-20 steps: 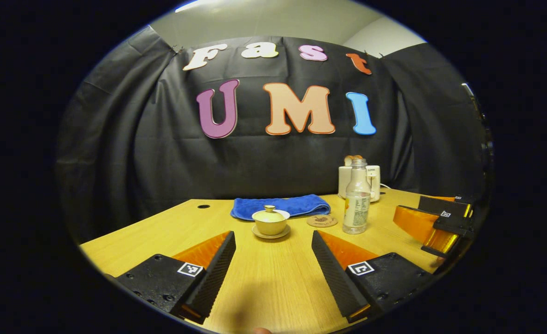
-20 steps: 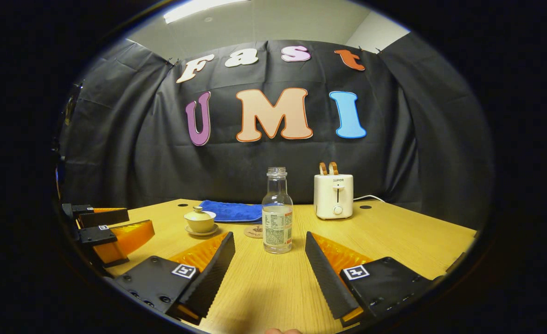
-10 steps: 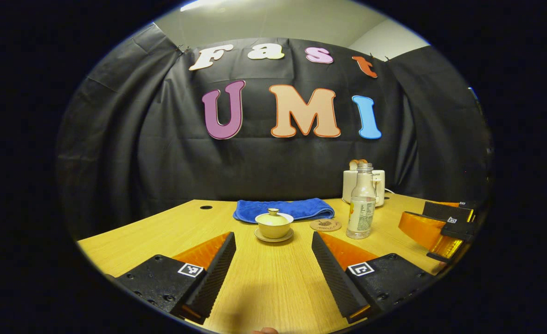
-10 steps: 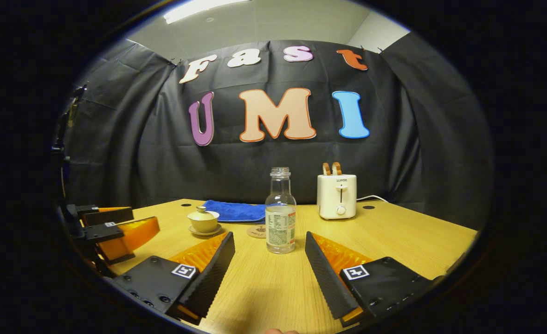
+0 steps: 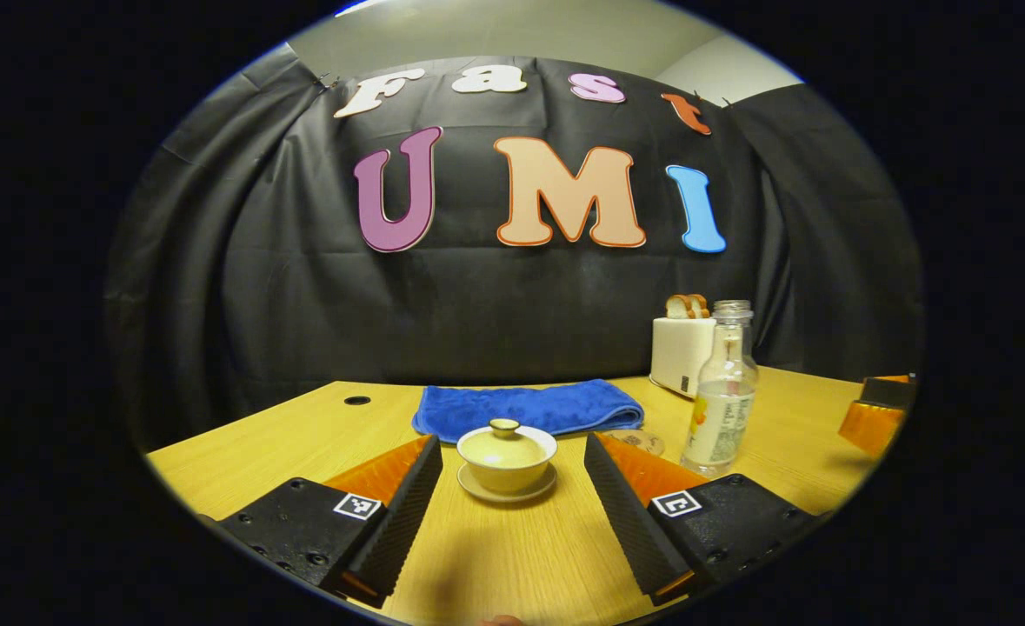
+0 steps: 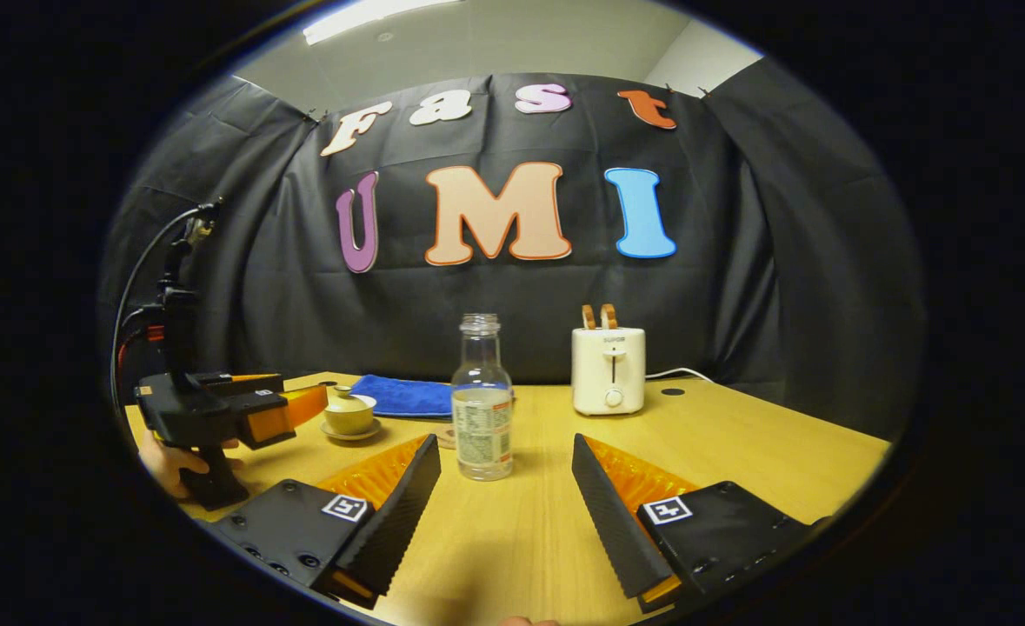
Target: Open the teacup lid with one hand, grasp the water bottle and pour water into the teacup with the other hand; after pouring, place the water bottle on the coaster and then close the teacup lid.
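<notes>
We see the left gripper (image 5: 510,504) with its two fingers spread wide apart, low over the light wooden bench (image 5: 512,556), and the small cream lidded teacup on its saucer (image 5: 506,455) stands just ahead of the fingertips, in line with the gap between them, its knobbed lid (image 5: 504,426) in place. Behind the cup lies a folded blue towel (image 5: 529,407), and to its right a round cork coaster (image 5: 642,441) rests flat beside the clear plastic water bottle with a paper label (image 5: 721,391), which stands upright and uncapped. A white toaster holding two bread slices (image 5: 681,348) sits behind the bottle. In the right gripper view, the right gripper (image 6: 505,500) is likewise wide apart and holds nothing, with the bottle upright ahead of its fingers, slightly left of centre. At the left, a hand (image 6: 169,461) holds the left gripper, whose fingers reach towards the teacup.
</notes>
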Demonstrator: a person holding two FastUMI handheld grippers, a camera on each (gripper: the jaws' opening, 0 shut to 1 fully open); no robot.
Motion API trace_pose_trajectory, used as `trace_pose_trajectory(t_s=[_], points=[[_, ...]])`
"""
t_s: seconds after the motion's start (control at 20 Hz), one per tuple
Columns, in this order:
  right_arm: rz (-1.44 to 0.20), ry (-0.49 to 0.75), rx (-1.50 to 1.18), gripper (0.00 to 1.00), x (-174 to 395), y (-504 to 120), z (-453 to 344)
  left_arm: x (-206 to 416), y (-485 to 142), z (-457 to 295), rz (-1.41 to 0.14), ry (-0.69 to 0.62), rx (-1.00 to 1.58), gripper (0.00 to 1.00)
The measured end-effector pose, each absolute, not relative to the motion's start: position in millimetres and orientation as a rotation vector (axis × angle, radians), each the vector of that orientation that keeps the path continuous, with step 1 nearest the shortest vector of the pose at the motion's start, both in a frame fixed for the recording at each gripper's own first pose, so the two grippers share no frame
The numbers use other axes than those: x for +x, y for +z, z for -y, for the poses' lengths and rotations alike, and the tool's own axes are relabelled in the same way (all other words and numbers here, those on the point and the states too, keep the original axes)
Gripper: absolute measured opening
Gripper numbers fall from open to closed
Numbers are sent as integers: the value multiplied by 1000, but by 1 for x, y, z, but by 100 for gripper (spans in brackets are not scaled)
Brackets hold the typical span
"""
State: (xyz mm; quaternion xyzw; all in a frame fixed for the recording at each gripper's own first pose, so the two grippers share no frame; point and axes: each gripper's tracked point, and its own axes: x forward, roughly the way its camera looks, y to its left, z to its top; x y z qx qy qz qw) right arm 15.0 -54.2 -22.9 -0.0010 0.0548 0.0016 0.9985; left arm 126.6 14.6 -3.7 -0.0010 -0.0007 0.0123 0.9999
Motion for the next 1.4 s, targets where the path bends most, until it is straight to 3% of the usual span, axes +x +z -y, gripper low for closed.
trace_pose_trajectory(t_s=[0.05,0.1,0.25,0.3,0.4,0.5,0.55,0.6,0.75,0.8,0.9,1.4], points=[[-109,-7,-3,100,17,-22,61,135,-4,-15,-1,26,0,96],[-108,-18,-4,94,19,-22,68,144,-3,-15,2,26,4,96],[-106,-43,-7,100,22,-22,84,167,-3,-16,0,25,25,97],[-107,-51,-7,93,23,-22,89,173,-5,-17,-2,31,30,96],[-106,-65,-9,100,24,-22,97,186,-5,-20,-5,41,24,96],[-103,-70,-10,93,24,-22,99,195,-6,-21,-7,48,9,96],[-103,-72,-11,98,24,-21,101,198,-5,-22,-5,54,9,96],[-104,-74,-11,93,24,-22,102,203,-5,-22,-11,57,12,96],[-103,-75,-11,93,24,-21,102,206,-7,-21,-21,63,24,96],[-104,-77,-11,98,24,-22,102,207,-5,-21,-21,65,25,96],[-103,-79,-12,93,24,-22,103,207,-6,-22,-19,66,23,96],[-102,-84,-12,93,23,-22,104,209,-15,-14,-91,58,79,92]])
